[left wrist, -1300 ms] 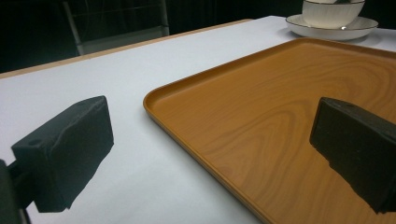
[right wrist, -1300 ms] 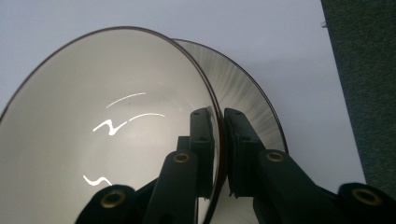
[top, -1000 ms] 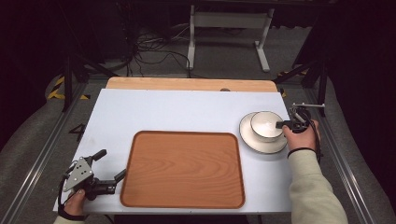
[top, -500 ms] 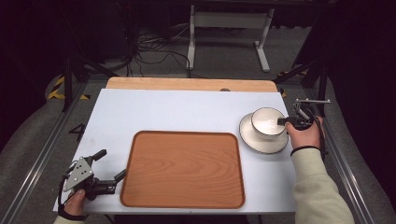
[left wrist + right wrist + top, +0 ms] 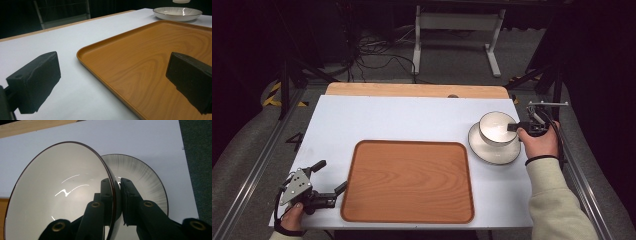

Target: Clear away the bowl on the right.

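A white bowl point(image 5: 495, 127) with a dark rim hangs just above a white plate point(image 5: 492, 148) at the table's right side. My right gripper point(image 5: 513, 127) is shut on the bowl's rim, one jaw inside and one outside, as the right gripper view shows: bowl point(image 5: 60, 195), gripper point(image 5: 117, 187), plate point(image 5: 142, 175) below it. My left gripper point(image 5: 332, 176) rests open near the table's front left corner, beside the left edge of the wooden tray point(image 5: 408, 181). In the left gripper view its fingers point(image 5: 35, 80) stand wide apart over the tray point(image 5: 140, 62) edge, with the plate point(image 5: 177, 13) far off.
The white table point(image 5: 402, 120) has a wooden strip point(image 5: 412, 90) along its far edge. Metal rails run down both sides. A stand and cables lie on the floor beyond the table.
My right gripper has lifted the bowl up off the plate. The left gripper has not moved.
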Action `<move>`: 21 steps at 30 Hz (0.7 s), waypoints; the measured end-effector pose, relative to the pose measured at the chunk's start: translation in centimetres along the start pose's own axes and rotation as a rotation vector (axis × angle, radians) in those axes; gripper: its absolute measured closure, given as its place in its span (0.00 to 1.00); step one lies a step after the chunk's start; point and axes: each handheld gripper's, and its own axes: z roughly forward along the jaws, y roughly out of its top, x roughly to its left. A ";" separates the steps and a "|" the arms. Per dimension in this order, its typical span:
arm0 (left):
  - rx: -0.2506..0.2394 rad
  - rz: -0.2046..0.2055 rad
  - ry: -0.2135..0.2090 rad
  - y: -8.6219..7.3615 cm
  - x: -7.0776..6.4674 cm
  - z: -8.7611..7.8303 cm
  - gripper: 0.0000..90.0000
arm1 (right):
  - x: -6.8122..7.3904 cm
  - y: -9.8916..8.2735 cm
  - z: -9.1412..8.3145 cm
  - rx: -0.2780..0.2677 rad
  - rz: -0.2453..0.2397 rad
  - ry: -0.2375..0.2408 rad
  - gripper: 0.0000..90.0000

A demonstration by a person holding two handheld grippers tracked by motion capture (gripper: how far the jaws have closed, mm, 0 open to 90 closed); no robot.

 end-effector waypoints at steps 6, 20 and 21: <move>-0.001 -0.001 -0.001 0.0 0.0 0.0 0.00 | 0.7 0.2 -1.0 0.002 0.001 0.012 0.90; 0.000 -0.002 -0.001 0.0 0.0 0.0 0.00 | 2.9 0.3 -3.0 -0.004 -0.028 0.066 0.90; -0.001 -0.001 -0.001 0.0 0.0 0.0 0.00 | 3.1 0.3 -3.2 -0.003 -0.032 0.070 0.90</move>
